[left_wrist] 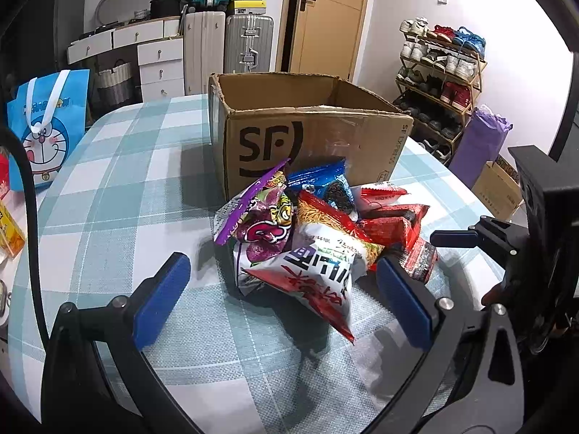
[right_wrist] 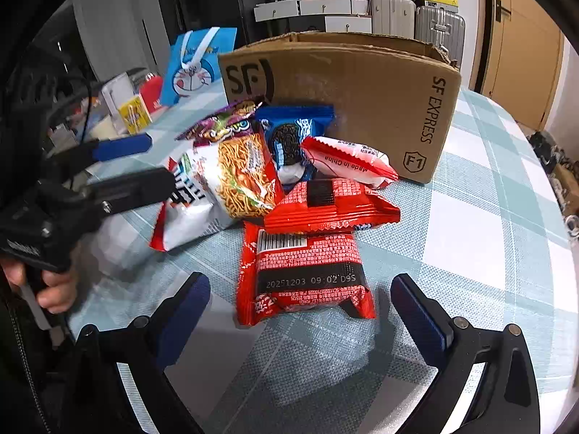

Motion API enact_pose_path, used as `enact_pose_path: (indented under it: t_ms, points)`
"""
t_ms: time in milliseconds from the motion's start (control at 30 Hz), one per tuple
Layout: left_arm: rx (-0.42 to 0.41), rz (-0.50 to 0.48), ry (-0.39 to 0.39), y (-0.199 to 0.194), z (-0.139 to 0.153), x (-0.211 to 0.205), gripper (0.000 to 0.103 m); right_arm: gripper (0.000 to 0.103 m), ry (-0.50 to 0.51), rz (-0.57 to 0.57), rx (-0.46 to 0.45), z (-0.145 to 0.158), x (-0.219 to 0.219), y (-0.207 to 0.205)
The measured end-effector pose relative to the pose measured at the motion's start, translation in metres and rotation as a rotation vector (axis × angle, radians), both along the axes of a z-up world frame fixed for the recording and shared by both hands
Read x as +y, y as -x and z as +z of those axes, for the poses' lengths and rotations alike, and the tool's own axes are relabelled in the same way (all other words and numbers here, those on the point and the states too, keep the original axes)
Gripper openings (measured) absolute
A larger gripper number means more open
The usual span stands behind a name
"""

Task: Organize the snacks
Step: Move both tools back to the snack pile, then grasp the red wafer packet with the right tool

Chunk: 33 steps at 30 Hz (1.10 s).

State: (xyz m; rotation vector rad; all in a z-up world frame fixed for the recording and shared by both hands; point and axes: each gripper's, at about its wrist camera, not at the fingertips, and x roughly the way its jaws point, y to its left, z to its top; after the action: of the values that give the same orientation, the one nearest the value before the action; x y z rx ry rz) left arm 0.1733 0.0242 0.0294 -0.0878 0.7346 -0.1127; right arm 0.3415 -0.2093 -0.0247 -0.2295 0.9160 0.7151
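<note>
Right wrist view: a red snack packet (right_wrist: pixel 305 275) lies flat on the checked bench (right_wrist: pixel 488 224), nearest of a snack pile (right_wrist: pixel 275 177) heaped against an open cardboard box (right_wrist: pixel 362 86). The right tongs (right_wrist: pixel 302 307) are spread wide, just short of it. The left tongs (left_wrist: pixel 282 285), also spread, flank a white bag (left_wrist: pixel 315 271).
</note>
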Motion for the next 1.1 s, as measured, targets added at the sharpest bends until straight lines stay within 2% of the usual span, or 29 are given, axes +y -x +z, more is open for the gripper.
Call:
enact_pose_path:
  t_ms: [133,233,300,367,500,800,900,933,1100]
  points:
    - [0.001,0.004,-0.001,0.0,-0.001,0.001,0.102,0.101,0.026,-0.002,-0.021,-0.001,0.004,0.002]
    - [0.003,0.006,0.005,-0.001,-0.002,0.002,0.102,0.097,0.037,-0.004,-0.029,-0.002,0.007,0.003]
    - [0.006,0.011,0.006,-0.001,-0.003,0.004,0.102,0.093,0.042,-0.004,-0.024,-0.004,0.01,0.002]
    - [0.009,0.014,0.009,-0.002,-0.004,0.005,0.102,0.084,0.051,0.002,-0.018,-0.006,0.013,0.002]
    - [0.006,0.012,0.009,-0.003,-0.004,0.005,0.102,0.081,0.068,0.004,-0.029,-0.007,0.018,0.003]
    - [0.005,0.013,0.009,-0.001,-0.004,0.005,0.102,0.066,0.065,0.01,-0.05,-0.005,0.013,0.006]
    - [0.003,0.015,0.011,-0.001,-0.004,0.006,0.102,0.059,0.063,0.024,-0.072,-0.003,0.015,0.009]
    - [0.003,0.016,0.012,-0.001,-0.004,0.006,0.102,0.052,0.064,0.032,-0.075,-0.003,0.015,0.01]
    - [0.001,0.02,0.012,-0.001,-0.004,0.007,0.102,0.05,0.044,0.072,-0.079,0.0,0.011,0.014]
